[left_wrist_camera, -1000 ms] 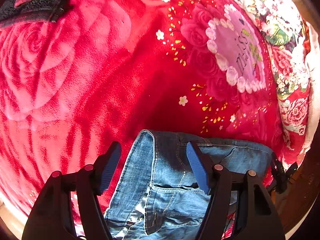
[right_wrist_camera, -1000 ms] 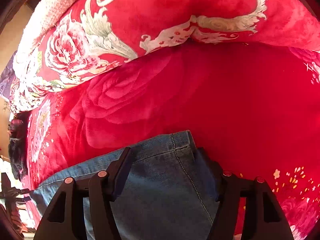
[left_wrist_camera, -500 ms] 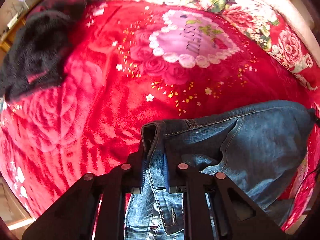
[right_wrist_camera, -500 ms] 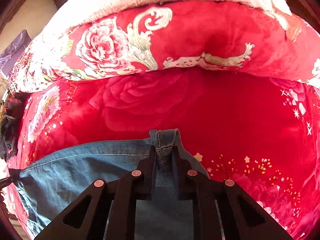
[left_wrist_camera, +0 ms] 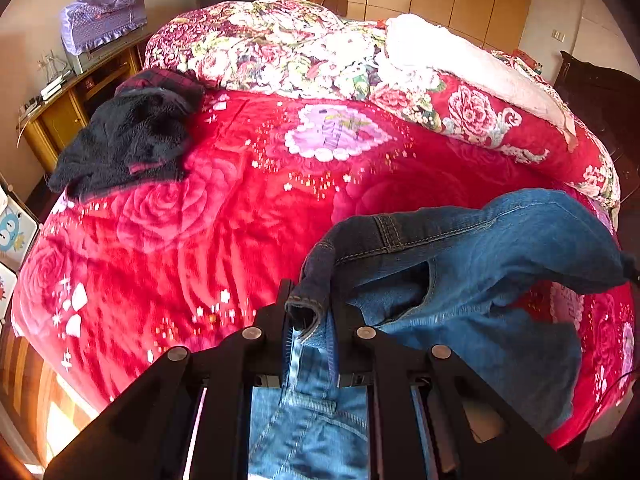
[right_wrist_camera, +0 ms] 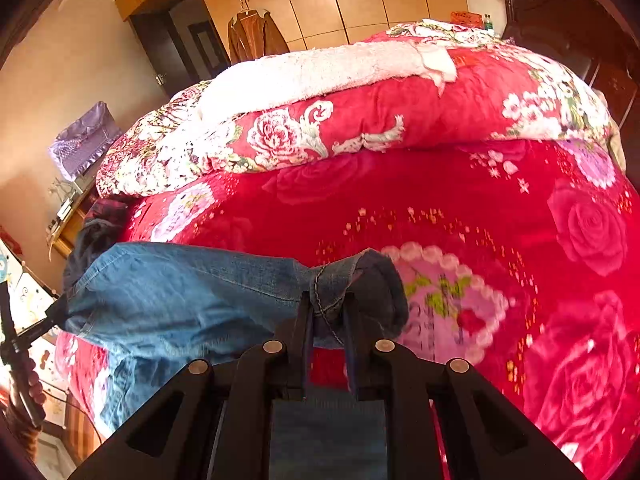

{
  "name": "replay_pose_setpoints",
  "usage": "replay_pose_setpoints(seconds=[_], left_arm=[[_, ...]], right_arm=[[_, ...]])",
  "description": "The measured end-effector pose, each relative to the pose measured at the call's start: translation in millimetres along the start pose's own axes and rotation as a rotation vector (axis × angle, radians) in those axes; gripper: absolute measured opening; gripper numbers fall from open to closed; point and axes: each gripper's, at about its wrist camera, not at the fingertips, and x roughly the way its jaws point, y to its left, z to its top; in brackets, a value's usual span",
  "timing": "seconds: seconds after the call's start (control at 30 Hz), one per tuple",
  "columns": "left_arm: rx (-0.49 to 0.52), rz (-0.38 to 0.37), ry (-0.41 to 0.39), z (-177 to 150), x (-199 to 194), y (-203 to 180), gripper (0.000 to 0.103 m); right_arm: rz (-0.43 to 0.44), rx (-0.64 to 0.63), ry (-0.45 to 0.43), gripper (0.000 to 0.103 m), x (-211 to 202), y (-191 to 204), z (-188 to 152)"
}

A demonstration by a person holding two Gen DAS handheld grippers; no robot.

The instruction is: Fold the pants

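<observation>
Both hand-held grippers clamp the jeans (left_wrist_camera: 480, 248); only the right-wrist view shows a hand (right_wrist_camera: 34, 388).

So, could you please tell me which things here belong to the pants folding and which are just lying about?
In use: jeans, left gripper and right gripper both shut on them, red rose blanket.
Lying about: black fleece garment, folded floral quilt, hanging brown jacket.

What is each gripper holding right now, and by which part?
Both hold the jeans. The left gripper pinches a waistband corner; the right gripper pinches a stitched edge at the garment's other end.
</observation>
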Motion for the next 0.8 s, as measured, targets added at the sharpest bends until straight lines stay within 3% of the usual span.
replay_pose_setpoints(seconds=[0.1,0.23,0.3,0.43,0.5,0.57,0.7,0.8], left_arm=[[-0.035,-0.015,0.093,-52,13,9,0.012],[-0.124,-0.039,0.324,-107,61,25,0.012],[-0.166,-0.057,0.354,-116,62,34,0.014],[-0.216,-0.087,0.334,-123,31,50,0.021],[-0.288,-0.155,0.337,-129,20,58,0.031],[-0.366,-0.23,0.333,-131,14,60,0.045],[-0.447,-0.343,0.331,-132,23,45,0.058],[-0.499,-0.386,0.395,-137,47,33,0.058]], right_arm=[[-0.001,0.061,0.043,0.013,-18,-25,-74],[-0.083,0.134,0.201,0.016,5,-57,-160],[-0.09,0.189,0.229,0.017,8,-67,-187],[-0.025,0.305,0.144,0.023,-26,-76,-202],[0.012,0.349,0.102,0.042,-40,-77,-202],[0.045,0.393,0.083,0.05,-43,-80,-201],[0.1,0.482,0.089,0.05,-27,-84,-195],[0.125,0.549,0.114,0.051,-7,-88,-196]])
